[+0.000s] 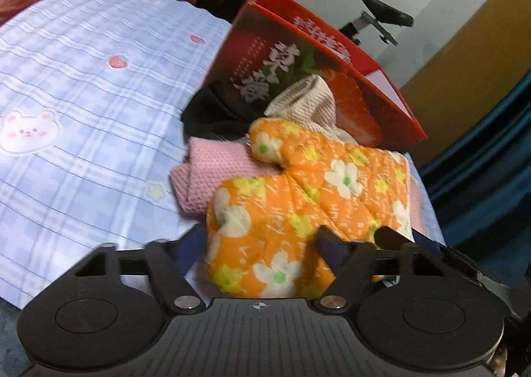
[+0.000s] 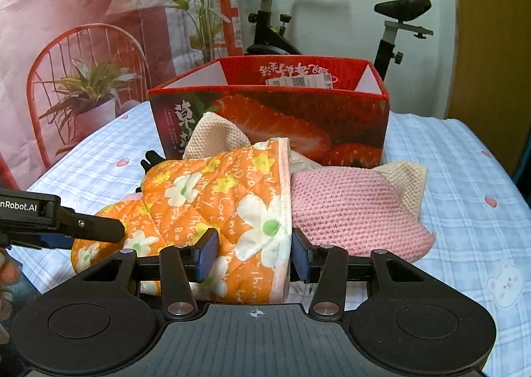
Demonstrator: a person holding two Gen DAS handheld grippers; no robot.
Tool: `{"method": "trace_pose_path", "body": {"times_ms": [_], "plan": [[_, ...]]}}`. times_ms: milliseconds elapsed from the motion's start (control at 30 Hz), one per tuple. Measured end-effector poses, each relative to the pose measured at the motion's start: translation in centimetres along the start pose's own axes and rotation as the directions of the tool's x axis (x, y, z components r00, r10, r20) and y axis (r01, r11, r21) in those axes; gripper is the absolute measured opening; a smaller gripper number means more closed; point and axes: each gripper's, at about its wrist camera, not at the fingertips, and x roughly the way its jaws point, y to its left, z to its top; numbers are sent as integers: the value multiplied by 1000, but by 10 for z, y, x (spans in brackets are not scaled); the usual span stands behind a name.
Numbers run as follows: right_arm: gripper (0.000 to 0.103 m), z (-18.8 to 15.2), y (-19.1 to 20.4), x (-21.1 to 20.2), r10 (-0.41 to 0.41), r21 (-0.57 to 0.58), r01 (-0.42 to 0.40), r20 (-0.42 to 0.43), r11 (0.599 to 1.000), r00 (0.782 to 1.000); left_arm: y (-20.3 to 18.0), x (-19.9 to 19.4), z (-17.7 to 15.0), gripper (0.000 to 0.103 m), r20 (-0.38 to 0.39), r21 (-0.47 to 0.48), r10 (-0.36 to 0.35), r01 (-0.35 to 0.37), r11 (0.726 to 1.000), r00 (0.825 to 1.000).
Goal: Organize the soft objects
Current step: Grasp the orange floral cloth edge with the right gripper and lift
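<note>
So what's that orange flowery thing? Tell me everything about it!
It is an orange oven mitt, quilted padded cloth printed with white and yellow flowers and small white writing, with a pale pink band round its open cuff. It lies flat on the blue checked bedsheet, on a pile of knitted things, overlapping the pink knit, in front of the red strawberry box. The right hand-held gripper has its blue pads either side of the cuff. The left hand-held gripper straddles the rounded end.

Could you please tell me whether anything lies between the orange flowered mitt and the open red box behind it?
Nothing visible bars the way. The mitt sits in front of the red box, whose top is open; only the cream knit lies beside that wall, below the rim.
</note>
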Motion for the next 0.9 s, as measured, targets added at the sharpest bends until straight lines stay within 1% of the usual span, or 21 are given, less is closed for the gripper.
{"method": "trace_pose_path", "body": {"times_ms": [67, 100, 167, 267, 433, 533, 600, 667, 733, 800, 867, 900], "plan": [[45, 0, 0, 0, 2, 2, -2, 2, 1000, 1000, 0, 0, -1, 48, 0, 7, 9, -9, 1000, 1000], [45, 0, 1, 0, 2, 2, -2, 2, 1000, 1000, 1, 0, -1, 45, 2, 1, 15, -15, 1000, 1000], [46, 0, 1, 0, 4, 7, -4, 2, 1000, 1000, 7, -1, -1, 37, 8, -31, 2, -2, 1000, 1000], [47, -1, 1, -1, 10, 17, -10, 4, 1000, 1000, 11, -3, -1, 34, 17, -47, -10, 11, 999, 1000], [44, 2, 4, -7, 18, 19, -18, 28, 1000, 999, 1, -5, -2, 33, 25, 12, -1, 1, 1000, 1000], [43, 5, 12, -17, 33, -24, -32, 78, 999, 996, -2, -5, -3, 33, 19, 39, 0, 0, 999, 1000], [40, 7, 20, -23, 63, -66, -57, 99, 996, 993, -4, -5, -3, 33, 17, 47, -8, 7, 999, 1000], [32, 7, 27, -23, 86, -105, -76, 90, 992, 992, -5, -6, -4, 32, 18, 58, -11, 10, 998, 1000], [28, 7, 32, -20, 86, -125, -77, 73, 989, 994, -6, -7, -4, 33, 19, 68, -16, 15, 998, 1000], [25, 6, 30, -19, 76, -114, -68, 64, 991, 995, -5, -8, -5, 33, 20, 68, -22, 21, 997, 1000], [16, 7, 24, -18, 68, -78, -63, 60, 995, 996, -5, -7, -6, 34, 22, 69, -23, 21, 997, 999], [13, 6, 21, -18, 63, -64, -60, 58, 996, 996, -5, -7, -7, 35, 28, 69, -24, 22, 997, 999]]}}
